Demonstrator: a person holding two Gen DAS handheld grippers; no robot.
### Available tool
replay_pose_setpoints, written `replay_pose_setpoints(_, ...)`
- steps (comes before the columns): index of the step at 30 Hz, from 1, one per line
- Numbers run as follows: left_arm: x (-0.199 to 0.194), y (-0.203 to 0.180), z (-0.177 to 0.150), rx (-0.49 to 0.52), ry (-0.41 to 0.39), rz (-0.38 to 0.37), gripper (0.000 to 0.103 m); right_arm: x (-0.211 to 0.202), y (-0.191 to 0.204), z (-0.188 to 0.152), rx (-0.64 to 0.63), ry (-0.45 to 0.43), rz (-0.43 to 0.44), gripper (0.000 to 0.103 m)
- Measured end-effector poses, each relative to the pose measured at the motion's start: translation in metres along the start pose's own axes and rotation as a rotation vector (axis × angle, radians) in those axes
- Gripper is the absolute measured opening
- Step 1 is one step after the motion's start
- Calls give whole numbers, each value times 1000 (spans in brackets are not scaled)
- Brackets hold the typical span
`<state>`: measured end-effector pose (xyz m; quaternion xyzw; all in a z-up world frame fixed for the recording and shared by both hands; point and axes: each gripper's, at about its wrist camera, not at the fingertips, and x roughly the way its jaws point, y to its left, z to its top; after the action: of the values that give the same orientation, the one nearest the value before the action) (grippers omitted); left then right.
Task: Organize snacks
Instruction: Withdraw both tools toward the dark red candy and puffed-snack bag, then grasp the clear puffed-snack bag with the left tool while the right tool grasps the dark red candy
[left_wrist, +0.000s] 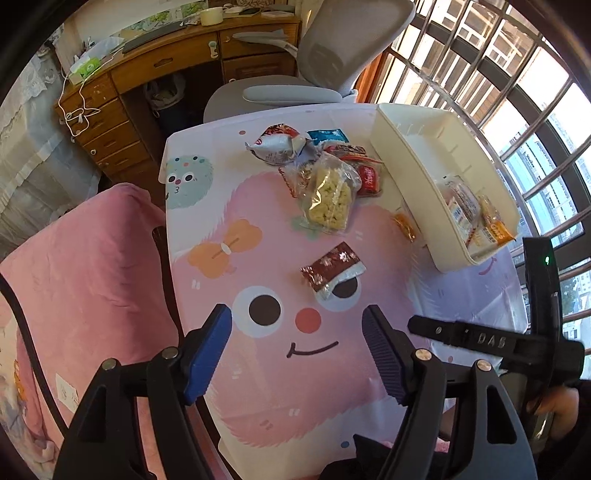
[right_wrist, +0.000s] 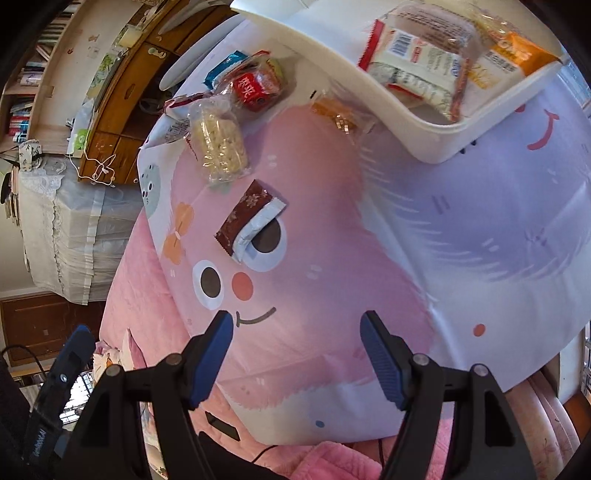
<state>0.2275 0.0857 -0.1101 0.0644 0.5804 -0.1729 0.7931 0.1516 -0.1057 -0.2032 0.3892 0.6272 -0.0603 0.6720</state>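
A brown-and-white snack packet (left_wrist: 332, 268) (right_wrist: 248, 220) lies alone on the pink cartoon tablecloth (left_wrist: 258, 369), ahead of both grippers. Behind it sits a pile of snacks: a clear bag of rice crackers (left_wrist: 328, 195) (right_wrist: 218, 144), a red packet (left_wrist: 368, 178) (right_wrist: 255, 88), a blue packet (left_wrist: 327, 134) and a silver bag (left_wrist: 277, 144). A small orange packet (left_wrist: 404, 226) (right_wrist: 338, 115) lies beside the cream tray (left_wrist: 417, 184) (right_wrist: 332, 51), which holds two or three packets (left_wrist: 476, 218) (right_wrist: 424, 59). My left gripper (left_wrist: 297, 323) and right gripper (right_wrist: 297, 326) hover open above the cloth, nothing between their fingers.
A grey office chair (left_wrist: 332, 55) stands behind the table, a wooden desk (left_wrist: 155, 70) further back. A pink blanket (left_wrist: 81, 266) drapes left of the table. Barred windows (left_wrist: 517, 92) run along the right. The right gripper's body (left_wrist: 498, 343) shows at the left view's right edge.
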Motion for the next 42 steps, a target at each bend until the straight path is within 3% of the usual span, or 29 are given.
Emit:
replay_pose_setpoints(11,54,11,58,-26,59,-14,73,31,31,21,-99,-69,-41,72)
replay_pose_setpoints(21,124,6,104,7,76,-68,73,56,56,36,-319,-174,-76,72)
replay_pose_setpoints(31,178,-11,123,66,87,-156,73,77,71,31,-555,-257,-74,72)
replay_pose_setpoints(42,217,-20,125,62,122,-218,73,105,86,13,-800,-321,-169,72)
